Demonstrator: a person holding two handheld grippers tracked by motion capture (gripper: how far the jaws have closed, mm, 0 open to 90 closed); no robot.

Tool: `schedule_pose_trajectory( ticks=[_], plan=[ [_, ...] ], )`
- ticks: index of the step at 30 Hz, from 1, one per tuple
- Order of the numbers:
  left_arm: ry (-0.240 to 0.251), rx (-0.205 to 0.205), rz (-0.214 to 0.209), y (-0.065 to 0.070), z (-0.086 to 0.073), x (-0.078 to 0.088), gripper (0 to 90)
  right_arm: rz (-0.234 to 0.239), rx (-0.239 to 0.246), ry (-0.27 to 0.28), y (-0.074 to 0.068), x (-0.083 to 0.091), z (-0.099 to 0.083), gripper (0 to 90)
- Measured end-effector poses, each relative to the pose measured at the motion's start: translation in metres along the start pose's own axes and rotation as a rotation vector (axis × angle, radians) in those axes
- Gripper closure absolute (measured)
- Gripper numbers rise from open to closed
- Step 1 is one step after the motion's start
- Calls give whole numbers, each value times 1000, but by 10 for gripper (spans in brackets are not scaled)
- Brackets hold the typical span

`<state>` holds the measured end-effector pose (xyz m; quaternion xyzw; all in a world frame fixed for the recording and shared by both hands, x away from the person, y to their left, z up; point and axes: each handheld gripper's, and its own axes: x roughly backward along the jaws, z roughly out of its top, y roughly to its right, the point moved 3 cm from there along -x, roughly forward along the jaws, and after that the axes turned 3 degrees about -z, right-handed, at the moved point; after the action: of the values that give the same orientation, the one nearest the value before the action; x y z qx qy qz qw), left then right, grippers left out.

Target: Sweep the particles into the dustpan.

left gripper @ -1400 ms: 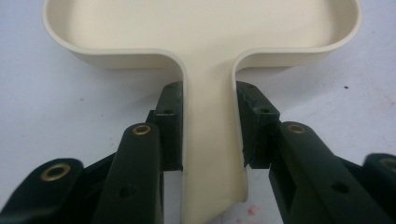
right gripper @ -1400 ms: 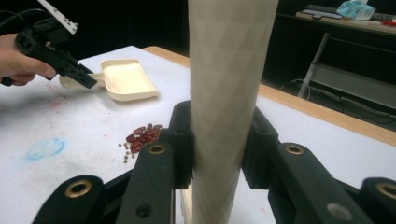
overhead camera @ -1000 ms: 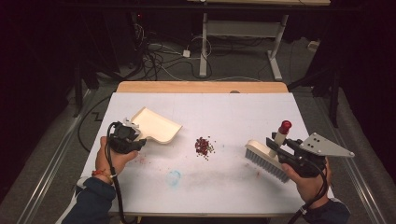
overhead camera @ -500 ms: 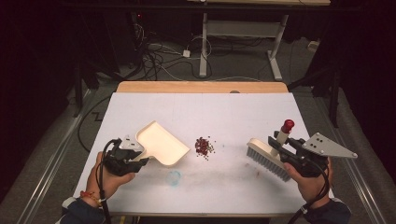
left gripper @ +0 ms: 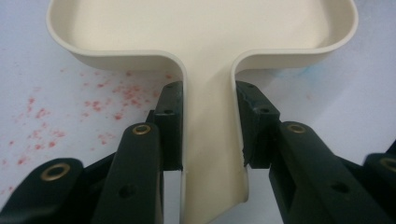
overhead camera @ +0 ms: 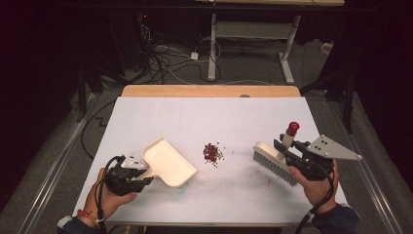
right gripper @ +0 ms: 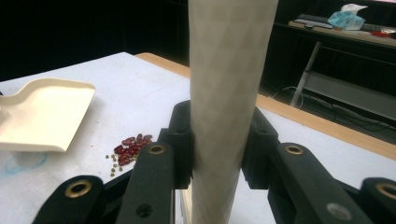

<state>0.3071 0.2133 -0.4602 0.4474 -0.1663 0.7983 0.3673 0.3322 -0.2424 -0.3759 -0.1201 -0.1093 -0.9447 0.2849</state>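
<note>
Seen from the high view: a white rectangular tabletop (overhead camera: pixel 214 122) with a wooden strip along its far edge, dark floor and cables beyond.

At lower left, the left gripper (overhead camera: pixel 127 176), held in a hand, its black jaws closed on the flat handle of a cream plastic dustpan (overhead camera: pixel 168 163). Dustpan lying on the tabletop, open mouth angled toward the middle of the surface. In the left gripper view, both jaws pressed against the sides of the dustpan's narrow handle (left gripper: pixel 210 140), with faint red speckled stains (left gripper: pixel 93 107) on the tabletop beside it.

Near the centre, a small pile of dark red beans (overhead camera: pixel 212 152) with a few tiny greenish grains scattered around, just beyond the dustpan's mouth, not touching it. Same pile low at left in the right gripper view (right gripper: pixel 128 147).

At right, the right gripper (overhead camera: pixel 292 157), grey three-cornered plate on top, jaws clamped on the pale handle of a cream hand brush with grey bristles (overhead camera: pixel 272 163) and a red tip. Bristles pointing down, near the tabletop, well to the right of the beans. In the right gripper view, the textured cream brush handle (right gripper: pixel 229 93) standing upright between the closed jaws.
</note>
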Motion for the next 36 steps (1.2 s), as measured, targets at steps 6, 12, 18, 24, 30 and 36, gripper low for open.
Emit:
schedule_pose_trajectory(
  ticks=[6, 12, 18, 24, 30, 36],
  plan=[
    [-25, -27, -22, 8, -1, -5, 642, 6, -2, -2, 2, -19, 3, 698],
    [-58, -51, -45, 15, 1, -13, 642, 8, -1, -6, 5, -44, 9, 698],
    [-74, -64, -60, 21, 5, -22, 642, 12, 9, -44, 6, -83, 12, 699],
    [-96, -72, -54, 23, 7, -31, 642, -26, 0, -55, 5, -114, 22, 699],
    [-102, -81, -46, 26, 10, -37, 642, -39, -27, -32, 0, -143, 27, 699],
    [-111, -81, -43, 26, 12, -41, 642, -21, -38, -31, -15, -160, 19, 699]
  ],
)
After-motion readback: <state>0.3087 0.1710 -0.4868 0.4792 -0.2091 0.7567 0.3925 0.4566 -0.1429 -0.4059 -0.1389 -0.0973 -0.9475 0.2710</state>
